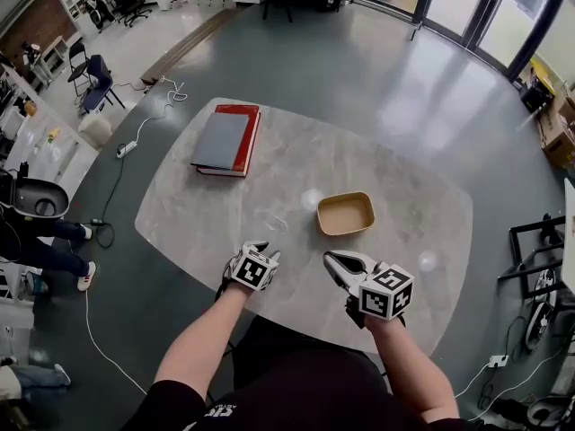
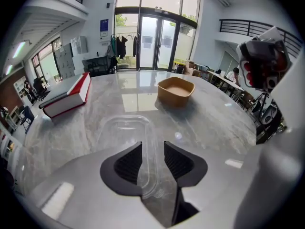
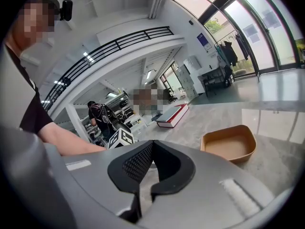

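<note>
A clear plastic lid (image 2: 126,128) lies flat on the marble table (image 1: 404,205), faint in the head view (image 1: 272,220). My left gripper (image 2: 152,147) is low at the lid's near end, narrowly open, and the lid's near edge runs into the gap between its jaws. It sits near the table's front edge (image 1: 259,245). A tan paper bowl (image 1: 346,214) stands empty to the right of the lid (image 2: 176,90). My right gripper (image 3: 151,144) hovers in front of the bowl (image 3: 230,144), fingertips touching, holding nothing (image 1: 331,259).
A red book with a grey cover (image 1: 226,139) lies at the table's far left (image 2: 66,97). Cables and a power strip (image 1: 126,149) trail over the floor to the left. A seated person's legs (image 1: 54,241) are at the left edge; stands and boxes (image 1: 548,124) are to the right.
</note>
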